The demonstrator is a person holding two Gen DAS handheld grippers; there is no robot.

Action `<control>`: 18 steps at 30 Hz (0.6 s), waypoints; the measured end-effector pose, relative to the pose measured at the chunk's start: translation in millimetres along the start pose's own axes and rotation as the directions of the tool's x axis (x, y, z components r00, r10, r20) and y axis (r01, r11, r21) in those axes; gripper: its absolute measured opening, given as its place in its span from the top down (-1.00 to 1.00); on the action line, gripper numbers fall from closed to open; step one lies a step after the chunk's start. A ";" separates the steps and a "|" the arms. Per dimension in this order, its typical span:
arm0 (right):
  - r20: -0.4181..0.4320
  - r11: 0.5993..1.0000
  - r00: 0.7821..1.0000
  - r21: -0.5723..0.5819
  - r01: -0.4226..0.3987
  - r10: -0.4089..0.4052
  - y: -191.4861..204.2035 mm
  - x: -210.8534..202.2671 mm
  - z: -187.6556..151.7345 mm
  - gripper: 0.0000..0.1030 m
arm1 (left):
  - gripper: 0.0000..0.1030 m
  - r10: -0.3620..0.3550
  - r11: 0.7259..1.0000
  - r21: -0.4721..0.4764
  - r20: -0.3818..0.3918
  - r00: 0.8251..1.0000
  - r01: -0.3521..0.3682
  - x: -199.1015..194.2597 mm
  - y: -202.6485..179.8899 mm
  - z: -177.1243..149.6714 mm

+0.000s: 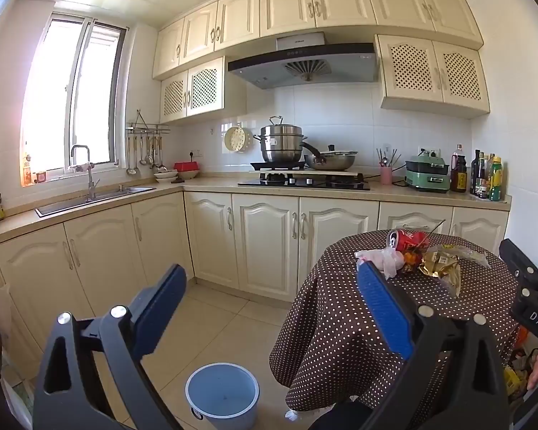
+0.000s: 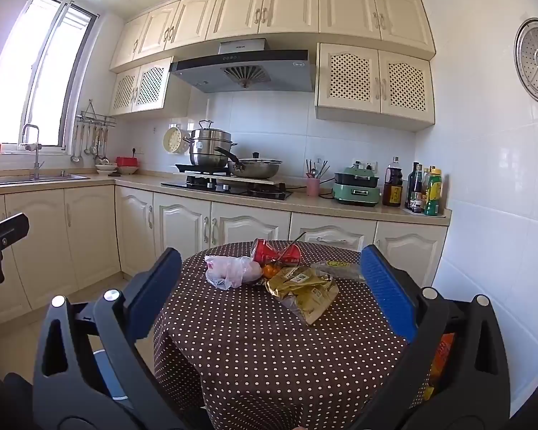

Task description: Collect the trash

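Both tools are spread wide with nothing between the jaws: the right gripper [image 2: 270, 286] faces the round polka-dot worktop [image 2: 269, 344] head-on, while the left gripper [image 1: 272, 308] hangs off the worktop's left side, above a blue bucket [image 1: 221, 394] on the floor. The trash sits bunched at the far side of the cloth: a pink plastic bag [image 2: 233, 270], a crushed red can [image 2: 274, 251], something small and orange [image 2: 270, 270], and a gold wrapper [image 2: 305, 286] nearest the right gripper. This looks like the approach, nothing yet picked; the next move likely calls for reaching forward and pinching the wrapper, then carrying it to the bucket
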State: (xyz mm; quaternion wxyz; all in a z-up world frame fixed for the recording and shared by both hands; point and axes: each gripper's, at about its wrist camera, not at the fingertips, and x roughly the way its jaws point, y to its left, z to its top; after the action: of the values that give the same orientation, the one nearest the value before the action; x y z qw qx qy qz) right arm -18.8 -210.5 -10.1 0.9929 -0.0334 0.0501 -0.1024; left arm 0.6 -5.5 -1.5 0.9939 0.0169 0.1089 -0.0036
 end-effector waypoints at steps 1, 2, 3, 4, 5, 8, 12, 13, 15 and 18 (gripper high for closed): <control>0.000 1.000 1.000 0.000 0.000 0.000 -0.2 -0.2 0.2 -0.90 | -0.84 0.000 1.000 0.002 -0.001 1.000 0.000 0.1 -0.6 0.1; -0.001 1.000 1.000 0.000 -0.001 0.001 -0.6 0.1 -0.4 -0.90 | -0.84 0.000 1.000 0.002 -0.001 1.000 0.000 0.6 -0.6 0.2; 0.000 1.000 1.000 0.002 0.000 0.000 -2.4 -0.2 -1.5 -0.90 | -0.84 0.000 1.000 0.003 -0.002 1.000 0.000 0.7 -1.0 0.2; 0.000 1.000 1.000 0.002 0.000 0.000 -3.0 -0.2 -2.2 -0.90 | -0.84 -0.001 1.000 0.004 -0.002 1.000 0.001 0.7 -1.3 0.2; -0.002 1.000 1.000 0.004 0.002 -0.002 -2.6 -0.3 0.9 -0.90 | -0.84 -0.001 1.000 0.005 -0.002 1.000 0.001 0.8 -1.7 -0.6; -0.002 1.000 1.000 0.004 0.001 -0.001 -2.6 -0.2 1.0 -0.90 | -0.84 -0.001 1.000 0.005 -0.005 1.000 0.001 1.8 -1.7 -1.0; -0.003 1.000 1.000 0.004 0.000 0.000 -1.0 0.0 2.9 -0.90 | -0.84 0.000 1.000 0.006 -0.005 1.000 0.000 3.0 -1.3 -0.9; -0.003 1.000 1.000 0.003 0.001 -0.001 -0.7 -0.1 2.9 -0.90 | -0.84 0.001 1.000 0.005 -0.005 1.000 -0.001 3.0 -1.3 -1.1; -0.003 1.000 1.000 0.003 0.001 -0.001 -1.2 -0.1 2.4 -0.90 | -0.84 0.001 1.000 0.006 -0.006 1.000 0.000 3.1 -1.4 -1.4; -0.004 1.000 1.000 0.002 0.002 -0.002 -1.1 0.1 1.6 -0.90 | -0.84 0.000 1.000 0.005 -0.006 1.000 0.000 3.3 -1.3 -1.2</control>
State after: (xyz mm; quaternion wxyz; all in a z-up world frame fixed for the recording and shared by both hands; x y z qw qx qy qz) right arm -18.7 -211.4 -8.5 0.9927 -0.0323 0.0521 -0.1034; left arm 3.6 -6.8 -3.5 0.9935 0.0195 0.1118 -0.0037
